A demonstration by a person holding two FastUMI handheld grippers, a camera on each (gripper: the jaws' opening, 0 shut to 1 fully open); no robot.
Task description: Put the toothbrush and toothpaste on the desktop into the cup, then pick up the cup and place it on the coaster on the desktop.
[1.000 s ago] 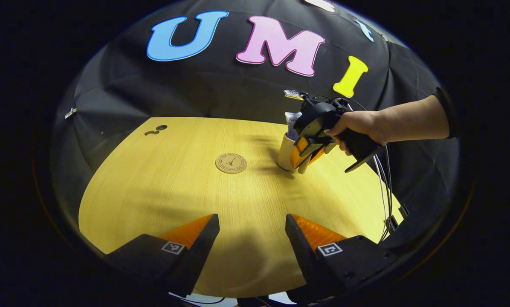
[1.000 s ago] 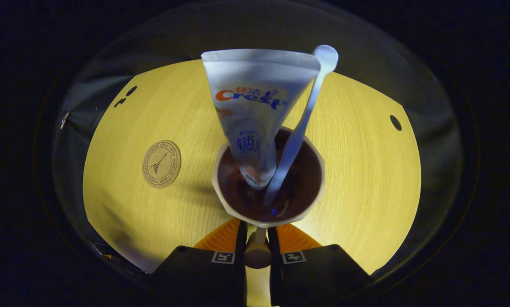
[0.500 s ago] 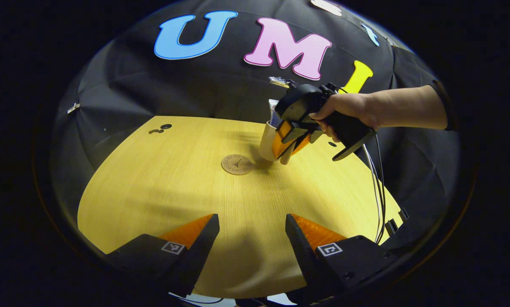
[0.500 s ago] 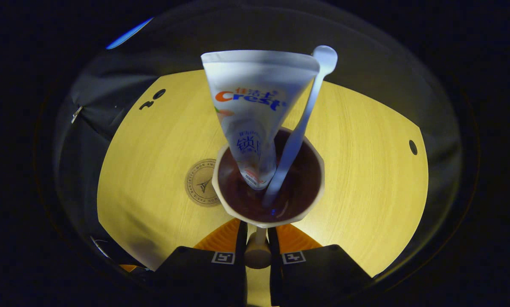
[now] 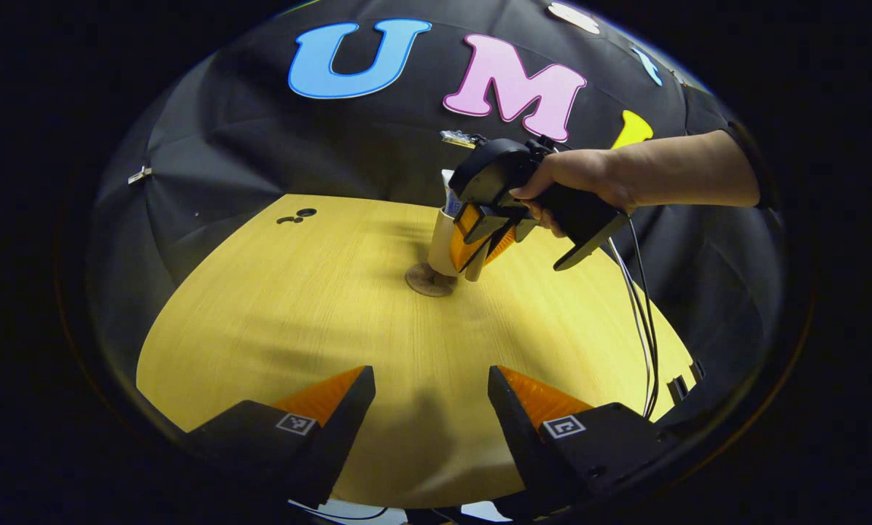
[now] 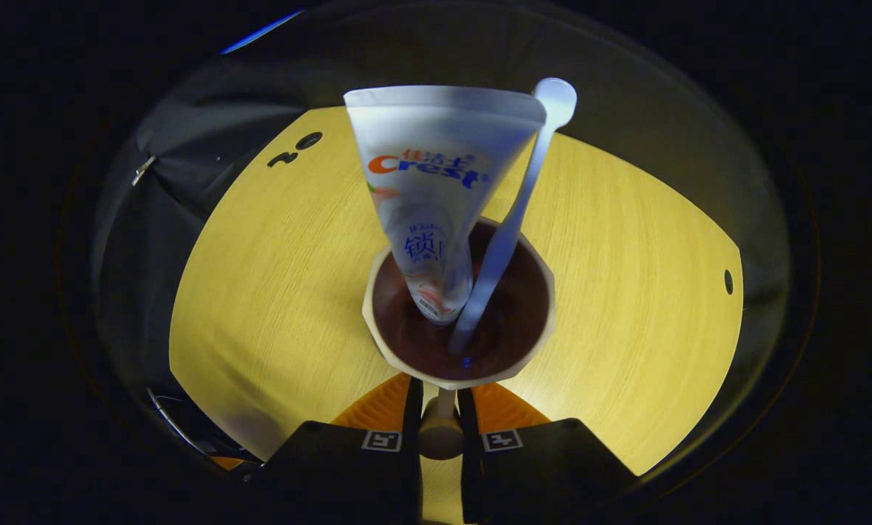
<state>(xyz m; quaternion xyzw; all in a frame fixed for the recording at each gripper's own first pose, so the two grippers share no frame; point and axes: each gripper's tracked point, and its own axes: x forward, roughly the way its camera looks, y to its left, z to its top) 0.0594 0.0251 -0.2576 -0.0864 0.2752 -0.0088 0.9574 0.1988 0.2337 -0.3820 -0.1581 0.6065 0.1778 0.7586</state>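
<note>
The right gripper jaws clamp the beige cup's handle above the round cork coaster. One white toothpaste tube and one white toothbrush stand inside. The left gripper jaws gape wide near the counter's front edge.

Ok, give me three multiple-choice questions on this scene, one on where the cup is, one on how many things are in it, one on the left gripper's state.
1. Where is the cup?
A. over the coaster
B. at the table's near edge
C. on the floor

2. How many items stand in the cup?
A. none
B. two
C. four

3. The left gripper is:
A. shut on the cup
B. shut on the coaster
C. open, holding nothing

Answers: 1 A, the right gripper holds the cup by its handle above the coaster. 2 B, toothpaste and toothbrush. 3 C, its fingers stand apart over bare table.
</note>
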